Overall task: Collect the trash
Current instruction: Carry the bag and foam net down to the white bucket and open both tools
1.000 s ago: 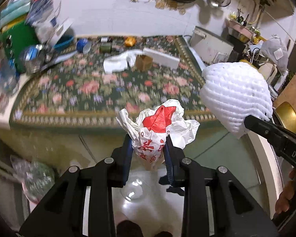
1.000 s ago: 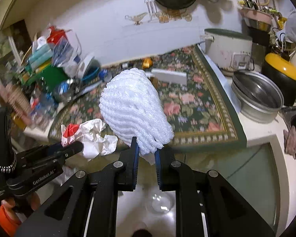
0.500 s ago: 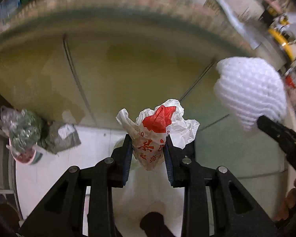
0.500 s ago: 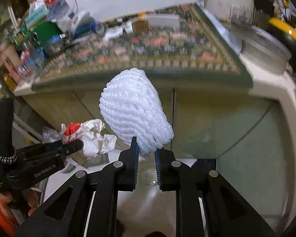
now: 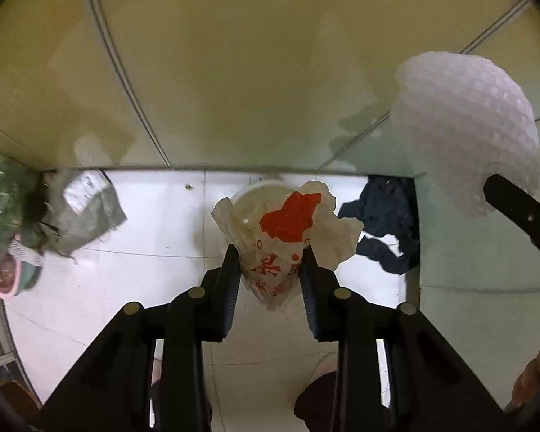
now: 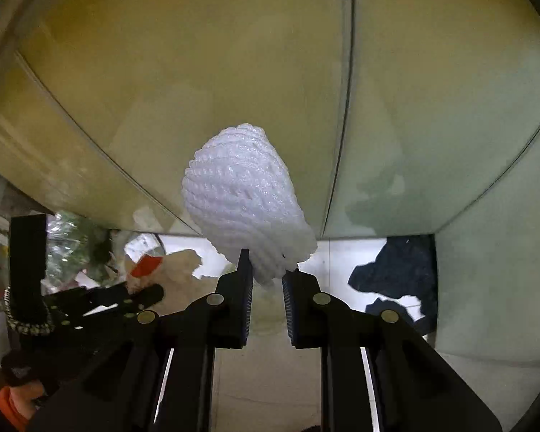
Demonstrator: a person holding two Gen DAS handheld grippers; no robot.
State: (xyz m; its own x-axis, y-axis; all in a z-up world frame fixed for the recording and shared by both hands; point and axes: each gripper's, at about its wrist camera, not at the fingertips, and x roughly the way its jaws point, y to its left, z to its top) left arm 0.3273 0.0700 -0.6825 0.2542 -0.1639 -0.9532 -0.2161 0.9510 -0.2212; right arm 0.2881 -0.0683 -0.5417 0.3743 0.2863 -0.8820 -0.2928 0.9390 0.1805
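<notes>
My left gripper (image 5: 269, 252) points down at the floor; its jaws are opening, though the pads still press on a crumpled white plastic bag with red print (image 5: 291, 216). Just behind the bag a pale round container (image 5: 259, 185) stands on the tiles, mostly hidden. My right gripper (image 6: 268, 266) is shut on the lower end of a white foam net (image 6: 241, 190), which sticks up in front of the cabinet doors. The left wrist view shows that net (image 5: 464, 126) at the upper right. The right wrist view shows the left gripper (image 6: 126, 295) and its bag (image 6: 176, 266) at the lower left.
Glossy yellow-green cabinet doors (image 5: 234, 72) fill the background. On the white tile floor (image 5: 144, 288) lie a dark blue cloth (image 5: 385, 223) at the right, a grey-green sack (image 5: 82, 212) and a clear plastic bag (image 5: 0, 198) at the left.
Both grippers have dropped from the level of the flowered countertop to just above the floor in front of the cabinet doors and tilted further down. Each still carries its item.
</notes>
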